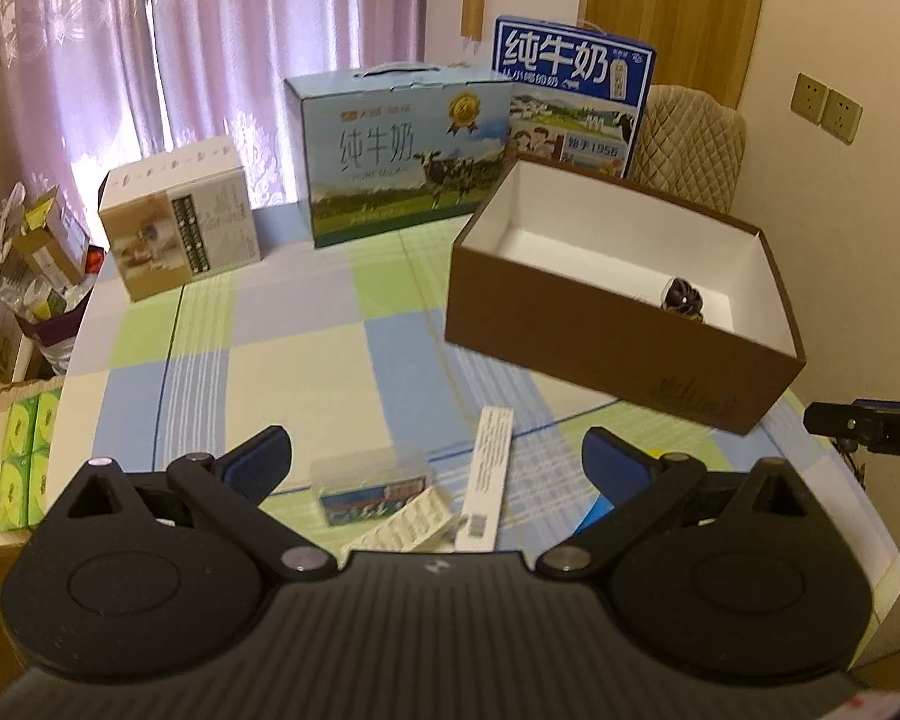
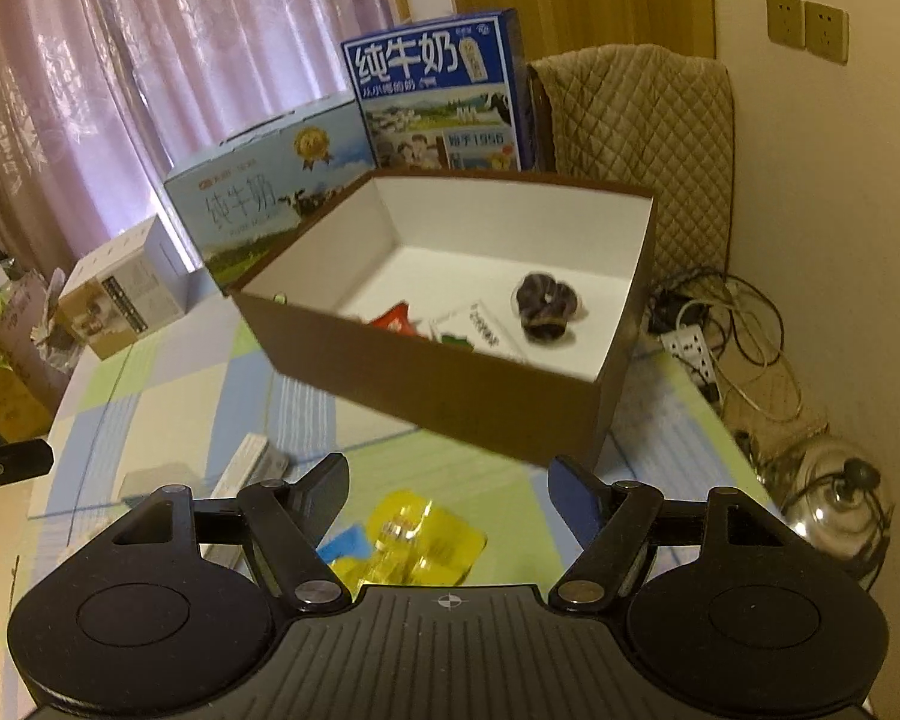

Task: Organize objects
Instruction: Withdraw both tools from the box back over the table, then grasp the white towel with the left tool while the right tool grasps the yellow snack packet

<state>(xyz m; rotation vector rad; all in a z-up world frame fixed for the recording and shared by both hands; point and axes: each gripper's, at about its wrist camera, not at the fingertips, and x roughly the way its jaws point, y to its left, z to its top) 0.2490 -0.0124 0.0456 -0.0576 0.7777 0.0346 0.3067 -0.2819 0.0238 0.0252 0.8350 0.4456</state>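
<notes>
The right gripper [image 2: 447,498] filled the foreground of its view, jaws apart and empty, hanging over a yellow packet [image 2: 417,540] that lay on the checked cloth [image 2: 168,396] just beneath and between its fingers. The left gripper [image 1: 435,459], also spread wide with nothing in it, hovered above a small blue carton [image 1: 369,492], a blister strip [image 1: 411,525] and a long white box [image 1: 487,477]. The brown box [image 2: 450,384] stood just beyond, already holding a dark scrunchie [image 2: 546,306] and some packets. To do the pick well, each gripper should probably drop straight over one item, centre it, close on its narrow sides, then lift clear of the box wall before releasing.
</notes>
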